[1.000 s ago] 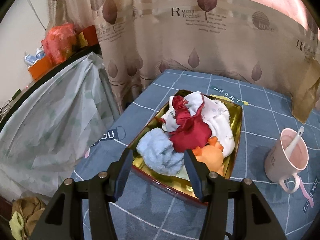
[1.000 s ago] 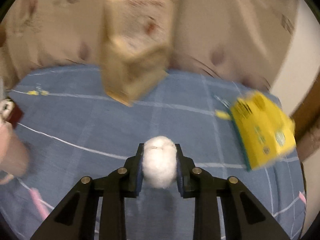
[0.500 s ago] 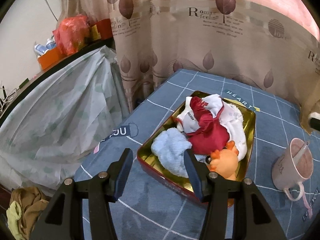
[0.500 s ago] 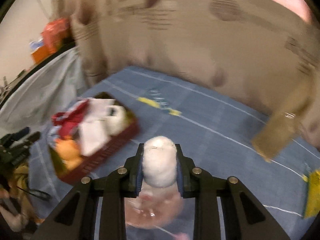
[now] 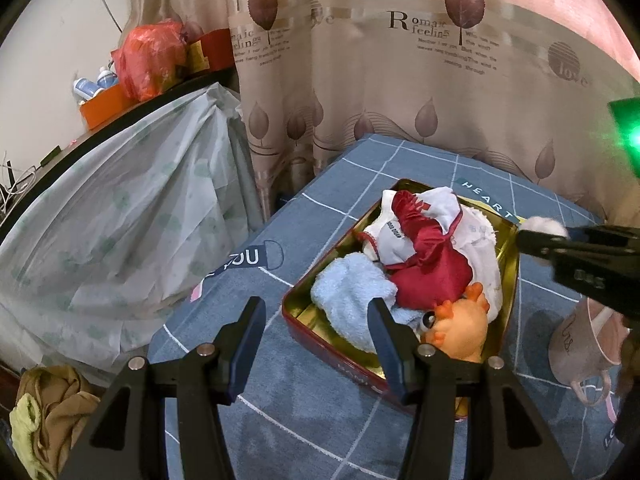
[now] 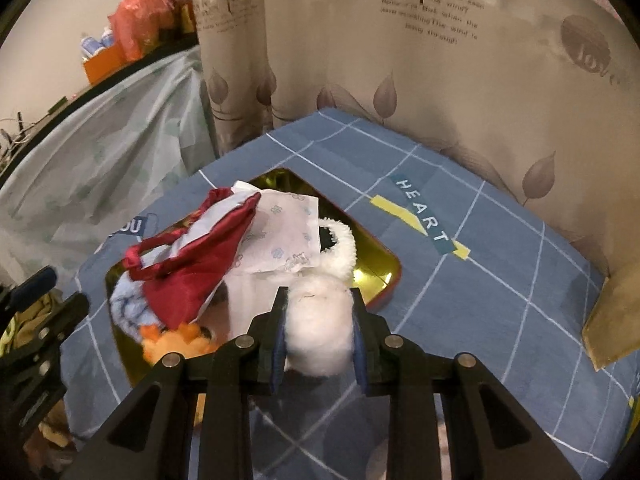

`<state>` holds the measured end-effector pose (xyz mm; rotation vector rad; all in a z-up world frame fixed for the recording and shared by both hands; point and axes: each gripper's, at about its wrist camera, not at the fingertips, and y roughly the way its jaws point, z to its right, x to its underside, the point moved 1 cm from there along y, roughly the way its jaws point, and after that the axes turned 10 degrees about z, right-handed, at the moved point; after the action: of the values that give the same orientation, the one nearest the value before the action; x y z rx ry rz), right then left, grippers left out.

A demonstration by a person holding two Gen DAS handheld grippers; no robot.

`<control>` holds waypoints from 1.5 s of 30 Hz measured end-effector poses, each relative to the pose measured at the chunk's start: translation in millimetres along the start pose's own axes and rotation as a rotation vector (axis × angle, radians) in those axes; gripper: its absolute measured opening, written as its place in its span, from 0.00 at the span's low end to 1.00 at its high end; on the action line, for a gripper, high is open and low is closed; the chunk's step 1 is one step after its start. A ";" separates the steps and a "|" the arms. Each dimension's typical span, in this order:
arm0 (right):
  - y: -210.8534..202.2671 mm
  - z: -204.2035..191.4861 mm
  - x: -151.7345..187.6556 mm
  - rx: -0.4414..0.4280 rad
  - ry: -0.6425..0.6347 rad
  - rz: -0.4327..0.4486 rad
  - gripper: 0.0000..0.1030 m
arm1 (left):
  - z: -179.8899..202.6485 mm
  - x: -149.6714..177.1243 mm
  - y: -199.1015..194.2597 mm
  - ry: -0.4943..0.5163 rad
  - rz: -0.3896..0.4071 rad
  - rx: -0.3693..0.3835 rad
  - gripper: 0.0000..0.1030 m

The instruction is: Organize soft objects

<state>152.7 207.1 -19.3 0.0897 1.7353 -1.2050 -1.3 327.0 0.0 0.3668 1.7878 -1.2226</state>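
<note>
1. Right wrist view shows the biggest thing first: the table (image 6: 500,264), under a blue checked cloth, bearing all the rest.
2. Tin tray (image 6: 384,280), gold inside with a red outer wall, lies toward 10 o'clock from the right gripper (image 6: 318,334). It is heaped: a red satin bag (image 6: 192,264), a white printed cloth (image 6: 280,236), a blue towel (image 6: 128,312), an orange plush toy (image 6: 172,344) at its near end, and a white fluffy ring (image 6: 344,248) at about 12 o'clock.
3. Pink mug (image 5: 580,344) stands on the cloth just beside the tray, at 3 o'clock from the left gripper (image 5: 316,340); what it contains I cannot make out.
4. That left gripper hangs with its jaws spread and nothing between them, over the tray's near corner, the towel just ahead at 1 o'clock.
5. Right gripper is pinching a white cotton ball (image 6: 318,332), held in the air at the tray's near edge, not yet inside.
6. Step in hand, as I judge it: carrying the ball to the tray. Next move calls for a short advance toward 12 o'clock over the bare gold floor (image 6: 372,268), then parting the jaws so the ball drops in, clear of the rim.
</note>
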 end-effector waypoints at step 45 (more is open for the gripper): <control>-56.2 -16.7 -7.5 0.196 0.041 0.080 0.99 | -9.3 -3.4 -1.2 -0.042 0.013 0.019 0.53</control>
<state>115.2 194.5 24.5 0.2997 1.6292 -1.3187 -5.0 335.1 4.3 0.3605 1.7370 -1.2300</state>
